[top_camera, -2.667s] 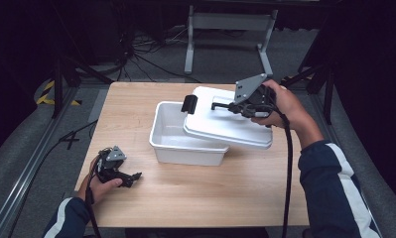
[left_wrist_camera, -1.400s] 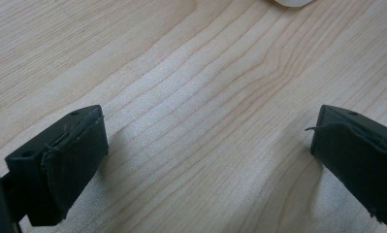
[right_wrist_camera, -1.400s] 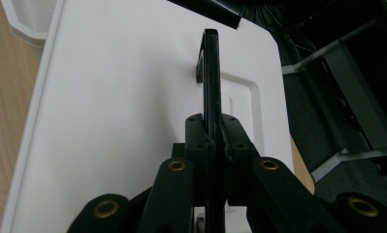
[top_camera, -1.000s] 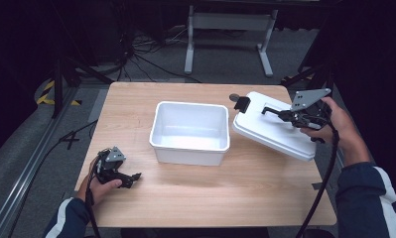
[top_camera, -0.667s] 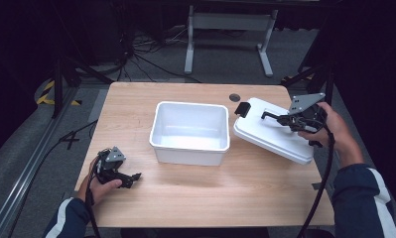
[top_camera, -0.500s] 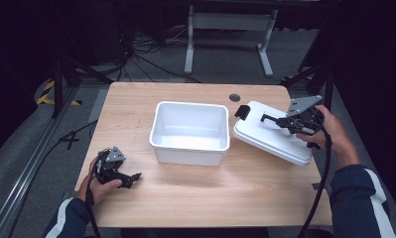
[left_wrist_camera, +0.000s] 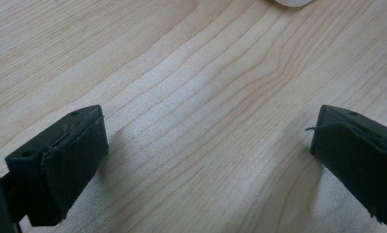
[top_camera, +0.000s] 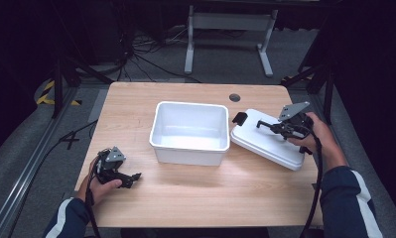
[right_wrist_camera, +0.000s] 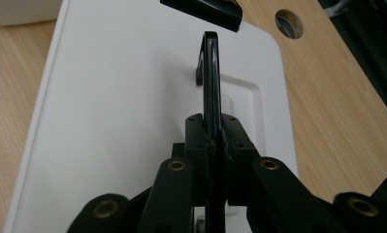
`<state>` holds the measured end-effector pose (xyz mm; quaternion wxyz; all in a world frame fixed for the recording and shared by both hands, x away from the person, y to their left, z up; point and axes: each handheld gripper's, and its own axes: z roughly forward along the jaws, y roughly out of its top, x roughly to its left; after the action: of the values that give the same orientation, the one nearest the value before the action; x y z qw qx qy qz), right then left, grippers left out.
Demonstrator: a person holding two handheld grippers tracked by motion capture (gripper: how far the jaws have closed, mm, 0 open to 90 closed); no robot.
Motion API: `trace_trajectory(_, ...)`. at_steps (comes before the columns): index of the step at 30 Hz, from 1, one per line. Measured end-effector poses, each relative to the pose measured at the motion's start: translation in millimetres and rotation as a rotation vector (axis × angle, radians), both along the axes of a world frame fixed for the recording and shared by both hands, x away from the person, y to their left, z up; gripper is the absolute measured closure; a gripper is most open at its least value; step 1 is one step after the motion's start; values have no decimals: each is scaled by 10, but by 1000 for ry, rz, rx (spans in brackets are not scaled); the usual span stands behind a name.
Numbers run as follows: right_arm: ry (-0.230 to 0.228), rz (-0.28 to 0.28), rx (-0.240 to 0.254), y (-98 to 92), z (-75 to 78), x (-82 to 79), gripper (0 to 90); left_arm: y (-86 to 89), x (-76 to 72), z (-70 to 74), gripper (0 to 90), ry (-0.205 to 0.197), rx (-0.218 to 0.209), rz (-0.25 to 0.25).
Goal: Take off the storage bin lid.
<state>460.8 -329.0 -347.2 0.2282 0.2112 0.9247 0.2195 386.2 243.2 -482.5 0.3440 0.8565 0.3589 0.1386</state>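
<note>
Right gripper [right_wrist_camera: 212, 127] pinches the thin black handle [right_wrist_camera: 211, 73] of the white lid [top_camera: 267, 141], which lies just right of the white tub [top_camera: 189, 131] (latch [right_wrist_camera: 201, 9] beyond the fingertips); left gripper [left_wrist_camera: 208, 160] rests spread wide over bare table [left_wrist_camera: 196, 97].

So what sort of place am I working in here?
Probably a lab or recording studio, not a home: a bare wooden table with a cable hole, black surroundings, loose floor cables and a grey metal stand behind, plus hazard tape.
</note>
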Motion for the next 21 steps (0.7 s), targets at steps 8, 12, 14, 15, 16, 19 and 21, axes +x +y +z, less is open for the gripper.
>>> trace_trajectory(8, 33, -15, 15, 19, -228, 68, 840, 0, 0, 0, 4, 0, 0, 0)
trace_trajectory(12, 37, -18, 14, 37, -275, 73, 841, 0, 0, 0, 4, 0, 0, 0)
trace_trajectory(14, 45, -10, 21, 49, -306, 77, 840, 0, 0, 0, 4, 0, 0, 0)
trace_trajectory(15, 44, -12, 18, 62, -328, 76, 840, 0, 0, 0, 4, 0, 0, 0)
trace_trajectory(16, 51, -10, 18, 77, -373, 80, 839, 0, 0, 0, 4, 0, 0, 0)
trace_trajectory(19, 56, -14, 23, 82, -418, 84, 837, 0, 0, 0, 4, 0, 0, 0)
trace_trajectory(21, 71, -9, 24, 83, -461, 94, 836, 0, 0, 0, 4, 0, 0, 0)
